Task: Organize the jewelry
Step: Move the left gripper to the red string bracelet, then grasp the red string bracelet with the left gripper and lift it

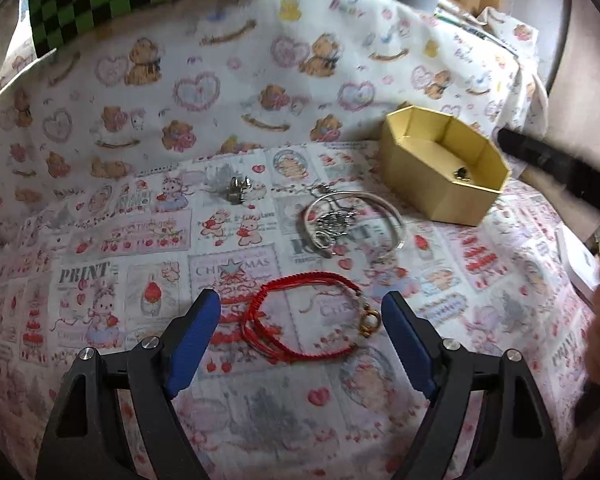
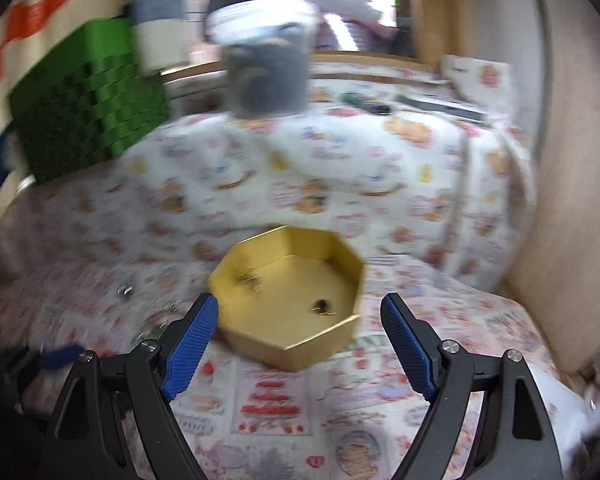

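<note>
1. Red bracelet [image 1: 300,320]: braided cord, matt, with a shiny gold-toned metal clasp.
2. Silver bangle [image 1: 354,222]: polished metal.
3. Gold box [image 1: 440,176]: probably card, satin sheen.
4. Printed tablecloth [image 1: 140,240]: soft matt cloth.

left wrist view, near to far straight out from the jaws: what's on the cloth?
Red braided cord bracelet with gold ring clasp between the open left gripper fingers → silver bangle with tangled silver chain → open gold octagonal cardboard box, off to the right.
</note>
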`<move>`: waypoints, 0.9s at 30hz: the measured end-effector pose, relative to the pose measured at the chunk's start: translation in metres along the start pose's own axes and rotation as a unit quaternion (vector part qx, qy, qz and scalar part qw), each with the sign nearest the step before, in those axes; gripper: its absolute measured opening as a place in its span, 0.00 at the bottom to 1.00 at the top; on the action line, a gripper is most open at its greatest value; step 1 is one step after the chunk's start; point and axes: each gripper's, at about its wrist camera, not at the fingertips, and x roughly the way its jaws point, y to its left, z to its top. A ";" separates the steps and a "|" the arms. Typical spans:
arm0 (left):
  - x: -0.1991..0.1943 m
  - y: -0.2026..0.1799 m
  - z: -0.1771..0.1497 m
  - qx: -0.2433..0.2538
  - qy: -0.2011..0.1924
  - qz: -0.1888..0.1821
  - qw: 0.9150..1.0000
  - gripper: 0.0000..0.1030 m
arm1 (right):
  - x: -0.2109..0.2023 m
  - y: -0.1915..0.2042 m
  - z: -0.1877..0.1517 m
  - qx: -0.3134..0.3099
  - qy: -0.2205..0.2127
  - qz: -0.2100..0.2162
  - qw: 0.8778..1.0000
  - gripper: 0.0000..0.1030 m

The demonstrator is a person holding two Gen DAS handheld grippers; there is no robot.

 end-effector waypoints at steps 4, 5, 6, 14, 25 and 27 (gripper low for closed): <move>0.005 -0.003 -0.001 0.011 -0.004 0.012 1.000 0.79 | -0.013 0.014 0.040 -0.004 0.008 -0.007 1.000 0.82; 0.005 -0.005 -0.001 0.015 -0.003 0.009 1.000 0.79 | -0.019 0.021 0.051 -0.010 0.000 -0.027 1.000 0.82; 0.004 -0.006 -0.002 0.016 -0.005 0.005 1.000 0.78 | -0.026 0.027 0.061 -0.013 -0.012 -0.042 0.999 0.82; -0.001 0.008 -0.004 -0.008 -0.015 0.016 1.000 0.45 | -0.057 0.049 0.096 -0.024 -0.043 -0.064 0.997 0.82; -0.018 0.041 0.002 -0.055 -0.045 0.004 0.997 0.05 | -0.069 0.046 0.076 -0.025 -0.062 -0.015 0.998 0.82; -0.026 0.048 0.003 -0.062 -0.054 0.004 0.997 0.04 | -0.065 0.042 0.067 -0.015 -0.058 -0.002 0.998 0.82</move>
